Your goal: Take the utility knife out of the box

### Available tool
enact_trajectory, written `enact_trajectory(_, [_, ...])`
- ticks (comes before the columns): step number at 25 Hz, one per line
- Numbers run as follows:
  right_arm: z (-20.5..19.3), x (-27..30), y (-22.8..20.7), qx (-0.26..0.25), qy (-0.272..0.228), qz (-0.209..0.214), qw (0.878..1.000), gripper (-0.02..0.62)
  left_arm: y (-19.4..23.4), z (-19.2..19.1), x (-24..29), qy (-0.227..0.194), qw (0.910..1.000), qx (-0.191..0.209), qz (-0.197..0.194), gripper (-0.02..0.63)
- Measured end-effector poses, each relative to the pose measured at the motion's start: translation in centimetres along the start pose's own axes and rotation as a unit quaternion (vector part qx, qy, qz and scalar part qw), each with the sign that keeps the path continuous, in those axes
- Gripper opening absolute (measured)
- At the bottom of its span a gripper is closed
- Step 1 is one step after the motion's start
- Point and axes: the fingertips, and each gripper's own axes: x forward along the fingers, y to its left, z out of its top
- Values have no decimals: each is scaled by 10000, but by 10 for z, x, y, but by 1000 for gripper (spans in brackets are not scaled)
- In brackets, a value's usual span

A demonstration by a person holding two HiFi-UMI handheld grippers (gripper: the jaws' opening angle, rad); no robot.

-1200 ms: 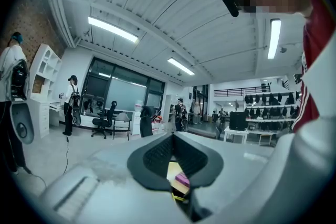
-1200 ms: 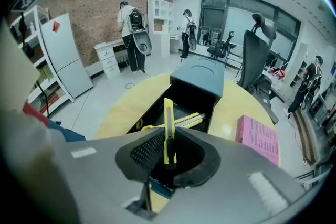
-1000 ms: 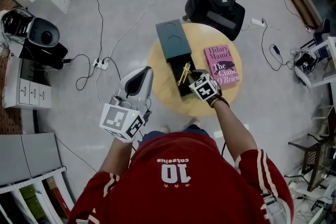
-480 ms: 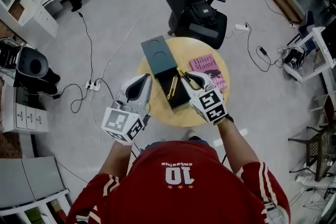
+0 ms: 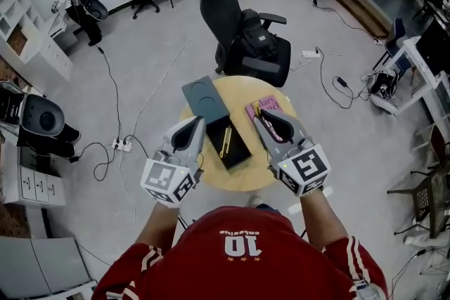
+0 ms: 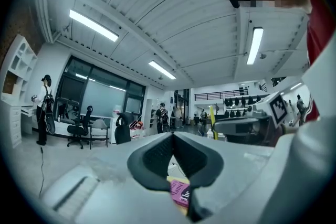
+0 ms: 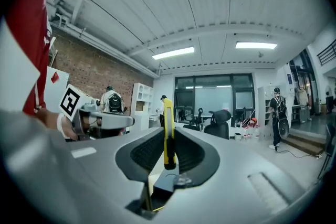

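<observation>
- The right gripper [image 5: 264, 116] rises from the box [image 5: 238, 154] and now points level rather than down.
- The utility knife [image 7: 168, 128], clamped upright in its jaws, comes clear of the box.

Yellow utility knife [image 7: 168, 134] (black box [image 5: 240, 151])

1. The room is lit brightly and evenly by ceiling strip lights [image 6: 93, 25].
2. Strong fisheye bending and dark corners are seen in both gripper views.
3. The left gripper [image 6: 172, 137], close to the lens, is rendered soft, possibly out of focus.
4. Only faint shadows are cast.
</observation>
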Motion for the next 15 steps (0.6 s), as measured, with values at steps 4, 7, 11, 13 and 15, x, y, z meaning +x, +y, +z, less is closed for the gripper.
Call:
enact_trajectory(4, [26,-15,-7,166,-364,-223,9990,51,0,7,2,-54,10000,40,-35,3])
enact_trajectory(7, [35,-26,-15,253,-537,-402,9974,54,-2,9,3,-79,9999,79,-49,3])
enact_trajectory(11, [38,-32,-22,311,-614,-481,9965,54,-2,9,7,-72,9999,90,-24,3])
enact_trajectory(13, [39,-32,-21,320,-611,-479,9965,54,-1,8,8,-44,9999,93,-6,3])
enact_trajectory(15, [38,-31,-21,348,-605,-465,9965,54,-1,6,9,-20,10000,97,0,3])
